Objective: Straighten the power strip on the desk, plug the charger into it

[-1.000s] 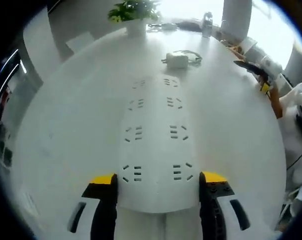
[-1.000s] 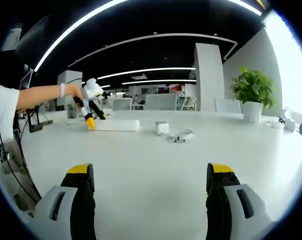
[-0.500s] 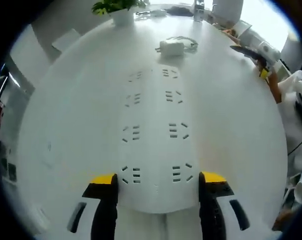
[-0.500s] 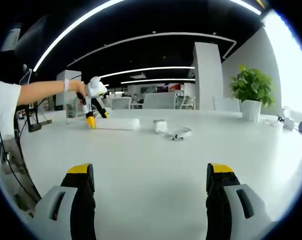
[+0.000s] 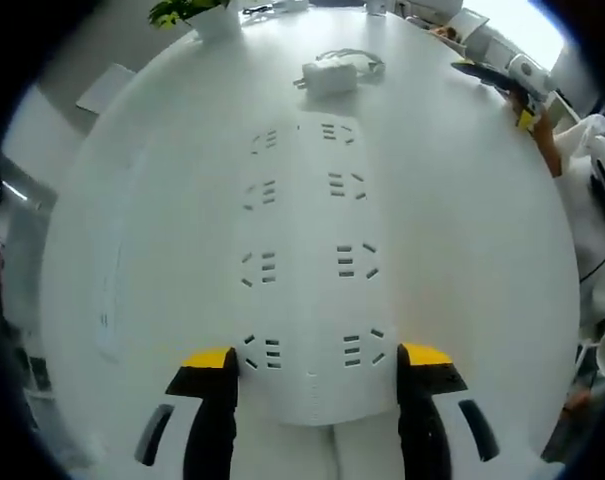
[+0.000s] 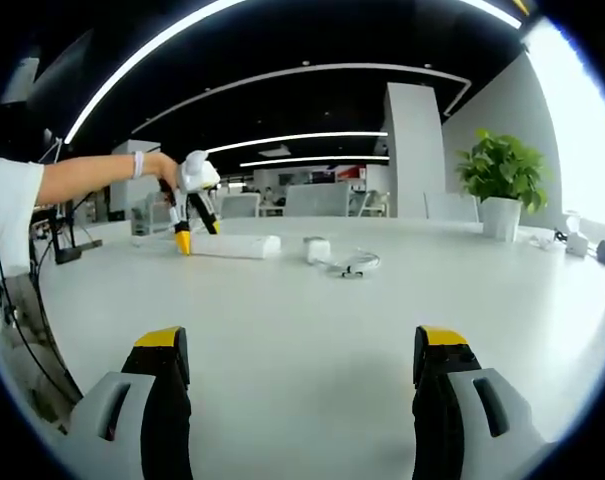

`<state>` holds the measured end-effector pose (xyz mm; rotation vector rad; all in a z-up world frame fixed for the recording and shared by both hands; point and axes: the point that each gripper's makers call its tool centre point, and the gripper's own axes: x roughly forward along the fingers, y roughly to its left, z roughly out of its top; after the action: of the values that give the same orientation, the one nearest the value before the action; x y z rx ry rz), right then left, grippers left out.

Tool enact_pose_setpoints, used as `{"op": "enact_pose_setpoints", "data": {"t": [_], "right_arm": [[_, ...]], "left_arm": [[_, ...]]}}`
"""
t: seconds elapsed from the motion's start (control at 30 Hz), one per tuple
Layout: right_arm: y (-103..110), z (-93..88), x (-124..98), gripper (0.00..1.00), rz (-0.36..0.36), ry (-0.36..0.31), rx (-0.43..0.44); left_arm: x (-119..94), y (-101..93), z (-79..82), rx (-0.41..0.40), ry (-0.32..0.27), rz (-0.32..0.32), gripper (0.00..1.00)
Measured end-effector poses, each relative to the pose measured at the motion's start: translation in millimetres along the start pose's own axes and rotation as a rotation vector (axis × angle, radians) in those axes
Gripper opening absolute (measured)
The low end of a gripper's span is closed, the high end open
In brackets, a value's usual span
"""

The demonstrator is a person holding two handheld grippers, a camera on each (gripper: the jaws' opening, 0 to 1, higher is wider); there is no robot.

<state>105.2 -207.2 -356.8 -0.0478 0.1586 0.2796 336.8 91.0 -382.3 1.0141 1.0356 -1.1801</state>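
**Left gripper clamped on power strip end; right gripper idle**

Left gripper: jaws closed against both sides of the near end of the white power strip, which lies flat on the white desk. Charger with coiled cable sits just beyond the strip's far end, apart from it. Potted plant at the desk's far edge. Right gripper: jaws spread wide, nothing between them, low over the desk, well apart from the strip.
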Motion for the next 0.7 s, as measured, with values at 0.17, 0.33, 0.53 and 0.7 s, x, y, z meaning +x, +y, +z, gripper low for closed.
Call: {"op": "enact_pose_setpoints", "data": {"t": [0.17, 0.33, 0.53, 0.7], "right_arm": [[-1.8, -0.9, -1.6, 0.92, -0.005, 0.002, 0.001], [-2.0, -0.2, -2.1, 0.92, -0.006, 0.002, 0.0], [-1.8, -0.9, -2.0, 0.92, -0.007, 0.003, 0.003], [-1.4, -2.2, -1.4, 0.92, -0.006, 0.007, 0.003]], "left_arm": [[0.0, -1.8, -0.7, 0.0, 0.015, 0.004, 0.65], [0.1, -3.2, -0.5, -0.036, 0.003, 0.008, 0.65], [0.1, -2.5, -0.9, -0.038, -0.014, 0.006, 0.65], [0.4, -0.7, -0.3, -0.043, -0.028, 0.006, 0.65]]}}
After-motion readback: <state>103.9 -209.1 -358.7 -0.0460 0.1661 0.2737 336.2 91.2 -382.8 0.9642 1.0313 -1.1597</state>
